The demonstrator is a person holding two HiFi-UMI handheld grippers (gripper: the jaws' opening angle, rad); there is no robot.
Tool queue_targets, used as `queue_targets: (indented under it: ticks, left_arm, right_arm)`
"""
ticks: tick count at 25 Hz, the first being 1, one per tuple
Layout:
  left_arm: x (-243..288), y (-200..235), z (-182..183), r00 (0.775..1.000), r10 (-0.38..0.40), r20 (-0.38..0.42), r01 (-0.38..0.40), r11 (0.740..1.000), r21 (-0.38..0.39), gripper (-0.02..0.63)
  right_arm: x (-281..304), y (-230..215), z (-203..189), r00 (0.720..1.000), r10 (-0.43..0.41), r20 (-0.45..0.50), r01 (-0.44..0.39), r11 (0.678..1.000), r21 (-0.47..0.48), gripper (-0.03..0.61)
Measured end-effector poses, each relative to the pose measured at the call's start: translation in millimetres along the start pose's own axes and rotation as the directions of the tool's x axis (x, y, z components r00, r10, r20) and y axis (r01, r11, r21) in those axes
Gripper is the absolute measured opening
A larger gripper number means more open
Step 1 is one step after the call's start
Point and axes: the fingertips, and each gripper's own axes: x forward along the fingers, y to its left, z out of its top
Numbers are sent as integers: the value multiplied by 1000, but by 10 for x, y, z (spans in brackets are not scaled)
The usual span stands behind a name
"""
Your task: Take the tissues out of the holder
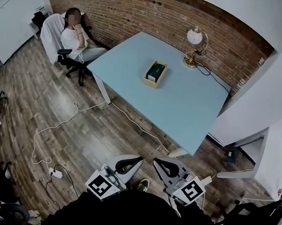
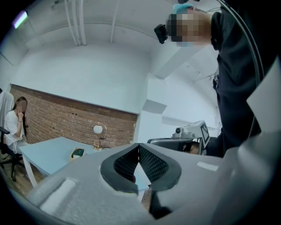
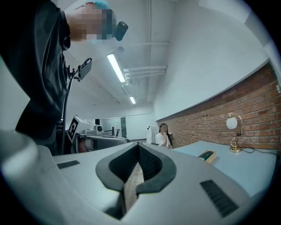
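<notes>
A wooden tissue holder [image 1: 155,73] with a green pack of tissues in it stands near the middle of the light blue table [image 1: 180,108]. My left gripper [image 1: 129,163] and right gripper [image 1: 168,166] hover side by side over the wooden floor, well short of the table's near corner. Both are shut with nothing between their pads. In the left gripper view the shut left gripper [image 2: 138,147] points level, with the holder [image 2: 77,153] small and far off to its left. In the right gripper view the holder [image 3: 207,155] lies far off, right of the shut right gripper [image 3: 138,147].
A round gold lamp [image 1: 195,41] stands at the table's far edge by the brick wall, its cable trailing over the edge. A person sits on an office chair [image 1: 74,36] beyond the table's left corner. A white cable [image 1: 57,127] and a power strip [image 1: 56,173] lie on the floor.
</notes>
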Motion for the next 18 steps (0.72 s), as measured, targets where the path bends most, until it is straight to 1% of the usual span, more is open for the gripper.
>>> queue_targets:
  ticks: [4,8,11,18]
  left_arm:
    - [77,236,-13,1000,-12,-5,12,1000,-10,8]
    - [145,512,30,999,-34,12,34,999,0,8]
    - [189,757,72,999,-51,4,51,999,-13,8]
    - [284,1383,151,994,-106,3,106,994,-14,8]
  right_arm:
    - [185,-159,-26,1000,-12,-11,12,1000,-3,6]
    - [425,-305,-19,999,-30,-17,30,1000,-4,5]
    - [650,-420,3,999,-42,-25,42,999,-4,5]
    - [1228,-719,17,995,-88,-43,88,996,-6,5]
